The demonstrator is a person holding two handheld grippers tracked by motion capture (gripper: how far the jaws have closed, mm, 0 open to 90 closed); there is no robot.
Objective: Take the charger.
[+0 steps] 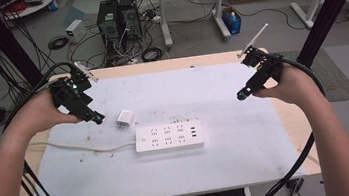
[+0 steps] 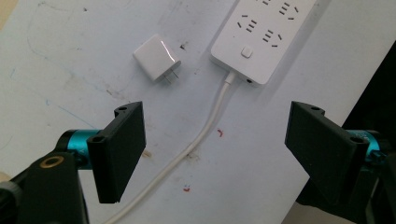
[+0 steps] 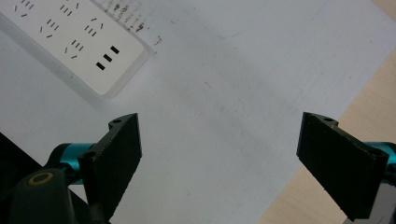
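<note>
The left gripper (image 1: 95, 117) hovers over the left part of the mat (image 1: 231, 166), jaws spread wide with nothing between them, as the left gripper view shows plainly. Just right of it lies the charger (image 1: 125, 119), a small white cube on its side on the mat, near the left end of the strip (image 1: 169, 137) and not touching it. In the left gripper view the charger's (image 2: 157, 58) two flat prongs point toward the cord (image 2: 205, 128).

I judge the charger light and rigid, with a glossy shell that could slide between hard pads. The best hold looks to be across two opposite flat sides of the body, away from the prongs, so they stay free for a socket. Its rounded edges may let it twist if it is pinched near a corner.

The strip sits in the middle of the mat, long side running left to right, its cord trailing off to the left. It should be heavier and stiff, though it could shift under a push.

The right gripper (image 1: 241, 95) hangs over the right part of the mat, jaws likewise wide apart and empty.

No brand or readable writing shows on charger or strip; the mat carries only scuffs and small red marks.
</note>
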